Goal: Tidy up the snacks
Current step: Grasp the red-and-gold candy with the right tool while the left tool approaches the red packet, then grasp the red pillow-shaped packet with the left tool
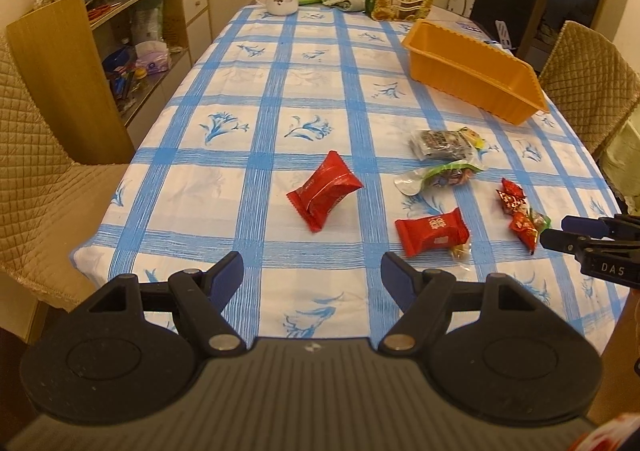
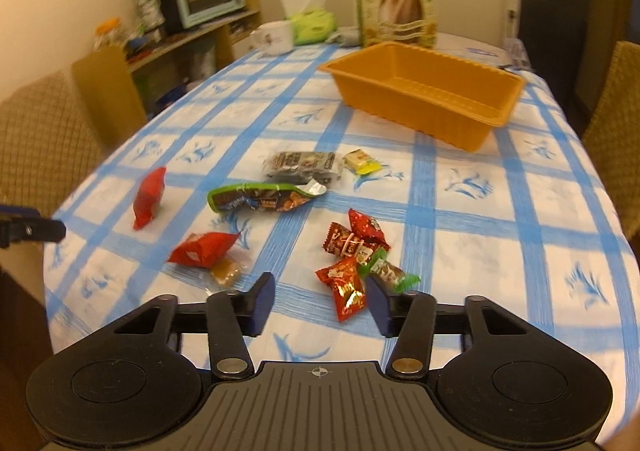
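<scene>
snacks scattered on the blue-checked table (image 1: 304,63), both grippers hovering with nothing gripped.

the left gripper (image 1: 312,271) has its jaws spread wide over bare cloth, a red packet (image 1: 325,191) just beyond at 12 o'clock and nothing between the pads. the right gripper (image 2: 318,301) is partly open; a red candy (image 2: 344,285) from the small pile lies between its fingers, at 1 o'clock, but the pads do not press it. the orange tray (image 2: 468,123) stands well apart at 1 o'clock, with the dark packet (image 2: 304,165) and green packet (image 2: 260,201) between.
</scene>
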